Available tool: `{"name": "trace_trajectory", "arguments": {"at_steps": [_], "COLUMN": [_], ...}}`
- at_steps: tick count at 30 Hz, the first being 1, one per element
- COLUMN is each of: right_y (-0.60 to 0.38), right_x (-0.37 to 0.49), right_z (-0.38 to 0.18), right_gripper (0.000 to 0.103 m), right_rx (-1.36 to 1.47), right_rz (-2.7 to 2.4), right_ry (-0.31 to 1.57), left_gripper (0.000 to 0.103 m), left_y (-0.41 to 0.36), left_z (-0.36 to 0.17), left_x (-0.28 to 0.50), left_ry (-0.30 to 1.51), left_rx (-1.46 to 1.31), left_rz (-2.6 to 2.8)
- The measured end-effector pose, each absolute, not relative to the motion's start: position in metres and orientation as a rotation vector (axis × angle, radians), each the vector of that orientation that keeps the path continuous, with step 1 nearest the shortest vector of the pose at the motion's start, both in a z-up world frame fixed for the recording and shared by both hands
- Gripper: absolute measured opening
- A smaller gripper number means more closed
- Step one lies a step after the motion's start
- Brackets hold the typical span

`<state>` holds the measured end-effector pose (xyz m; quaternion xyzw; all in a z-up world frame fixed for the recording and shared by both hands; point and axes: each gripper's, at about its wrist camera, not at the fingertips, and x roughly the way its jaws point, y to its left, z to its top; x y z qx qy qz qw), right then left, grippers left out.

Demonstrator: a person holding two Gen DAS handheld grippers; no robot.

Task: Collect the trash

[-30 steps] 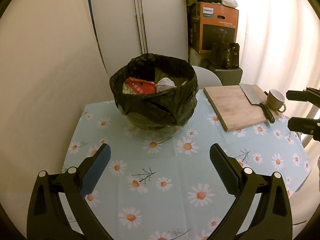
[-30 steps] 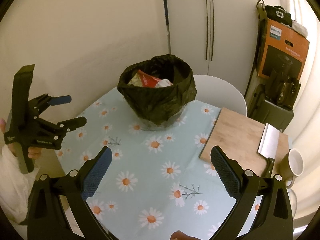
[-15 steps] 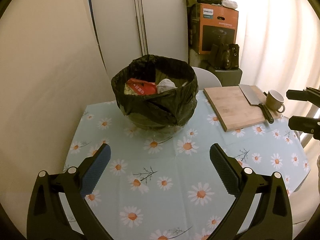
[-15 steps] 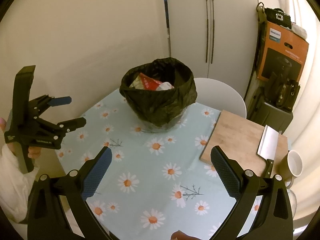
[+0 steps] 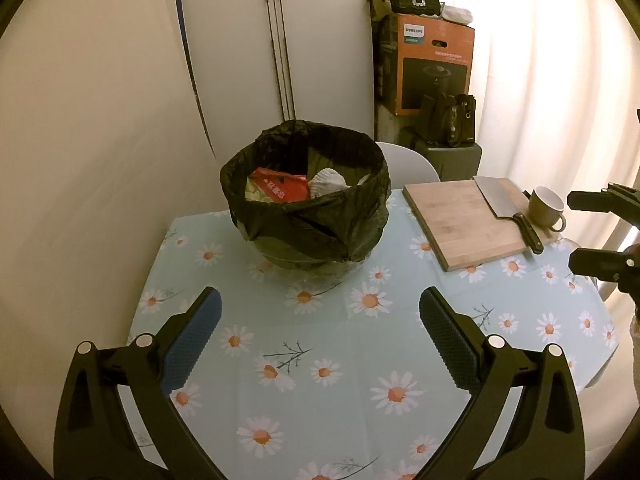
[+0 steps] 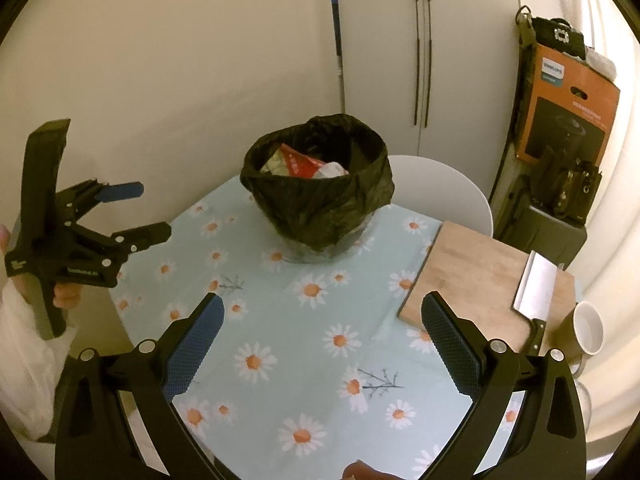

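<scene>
Left wrist view: left claw (image 5: 320, 312) spread wide, holding nothing, above the daisy-print worktop (image 5: 360, 344). Black-lined trash bin (image 5: 306, 196) stands at the far edge, containing a red wrapper (image 5: 280, 188). Cleaver (image 5: 506, 208) lies on the cutting board (image 5: 460, 220); mug (image 5: 546, 208) just beside.

Right wrist view: right claw (image 6: 322, 320) spread wide, empty. Bin ahead; left claw at left, open.
</scene>
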<state>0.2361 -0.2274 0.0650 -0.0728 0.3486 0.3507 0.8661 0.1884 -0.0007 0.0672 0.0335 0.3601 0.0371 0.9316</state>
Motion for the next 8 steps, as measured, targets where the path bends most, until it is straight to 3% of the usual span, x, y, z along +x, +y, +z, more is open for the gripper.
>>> {"name": "trace_trajectory", "arguments": {"at_steps": [8], "right_y": [-0.222], "right_x": [0.2387], "right_z": [0.0619], "right_gripper": [0.095], "right_rx": [-0.157], "right_rz": [0.722], "right_ry": [0.729], "left_gripper": [0.097], "left_y": [0.0012], "left_z": [0.068], "left_x": [0.1895], "left_ry": [0.746], "left_rx": [0.082], "left_rz": [0.076]}}
